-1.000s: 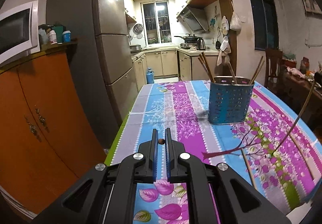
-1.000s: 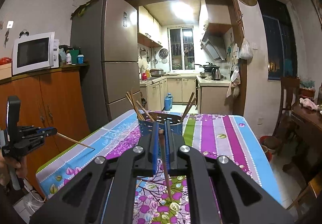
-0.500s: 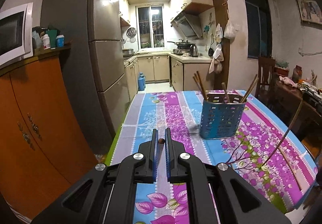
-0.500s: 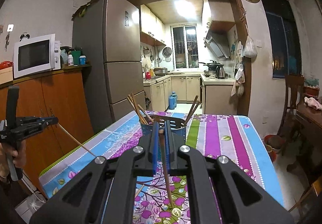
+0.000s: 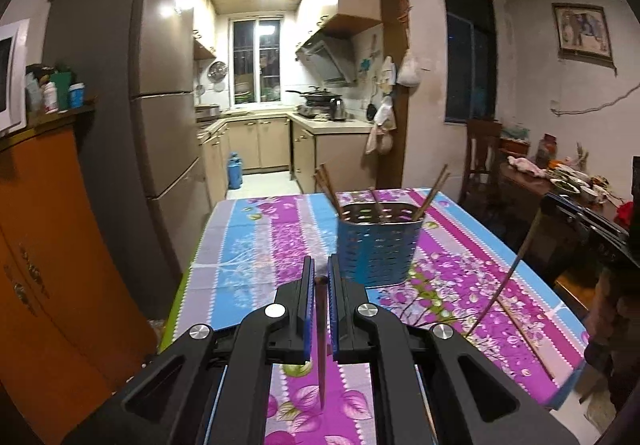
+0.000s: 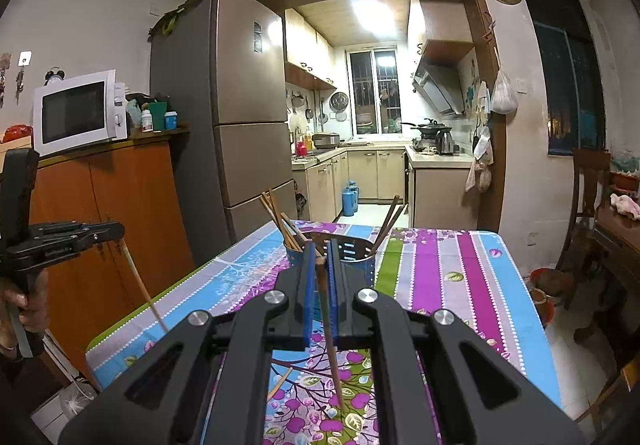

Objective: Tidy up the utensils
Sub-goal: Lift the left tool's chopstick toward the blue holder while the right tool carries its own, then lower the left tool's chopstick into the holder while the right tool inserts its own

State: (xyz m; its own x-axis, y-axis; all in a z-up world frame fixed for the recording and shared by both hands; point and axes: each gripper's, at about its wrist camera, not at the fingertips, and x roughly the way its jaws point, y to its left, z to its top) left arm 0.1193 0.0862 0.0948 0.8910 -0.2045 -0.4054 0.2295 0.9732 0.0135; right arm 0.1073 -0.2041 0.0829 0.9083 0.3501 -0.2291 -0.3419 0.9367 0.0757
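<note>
My left tool is squeezed on a chopstick that hangs down between its tips over the near edge of the surface. My right tool pinches another chopstick the same way. The blue holder stands mid-surface, beyond both tools, with more chopsticks inside.

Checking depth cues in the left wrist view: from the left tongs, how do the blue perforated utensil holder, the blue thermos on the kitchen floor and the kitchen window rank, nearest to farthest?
1. Blue perforated utensil holder, on the table just ahead.
2. Blue thermos, on the floor beyond the table.
3. Kitchen window, on the back wall.
</note>
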